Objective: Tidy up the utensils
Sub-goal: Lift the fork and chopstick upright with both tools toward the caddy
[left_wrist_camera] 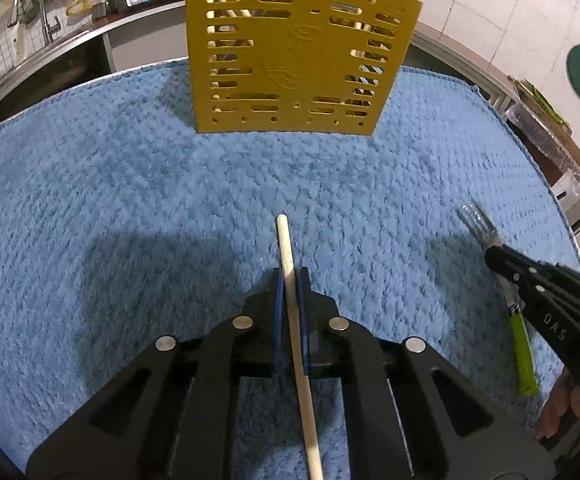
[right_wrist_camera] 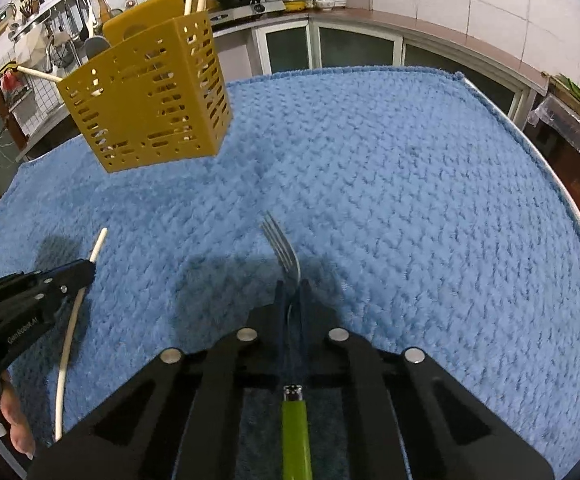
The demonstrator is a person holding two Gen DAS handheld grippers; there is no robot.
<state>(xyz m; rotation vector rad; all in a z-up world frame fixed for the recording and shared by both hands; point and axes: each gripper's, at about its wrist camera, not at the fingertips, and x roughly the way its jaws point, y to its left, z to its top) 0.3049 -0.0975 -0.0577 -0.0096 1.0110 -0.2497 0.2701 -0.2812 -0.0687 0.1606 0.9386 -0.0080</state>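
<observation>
Over a blue towel point(left_wrist_camera: 169, 168) in a kitchen, left gripper point(left_wrist_camera: 290, 276) clamps a chopstick point(left_wrist_camera: 285, 248), right gripper point(right_wrist_camera: 292, 286) a fork point(right_wrist_camera: 279, 244).

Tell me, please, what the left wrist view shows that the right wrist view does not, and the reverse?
Only the left wrist view shows the holder's flat front face. Only the right wrist view shows its corner, side wall, and the fork's metal neck between the right gripper's blue pads. Both show the blue towel, the chopstick in the left gripper, and the green-handled fork.
</observation>
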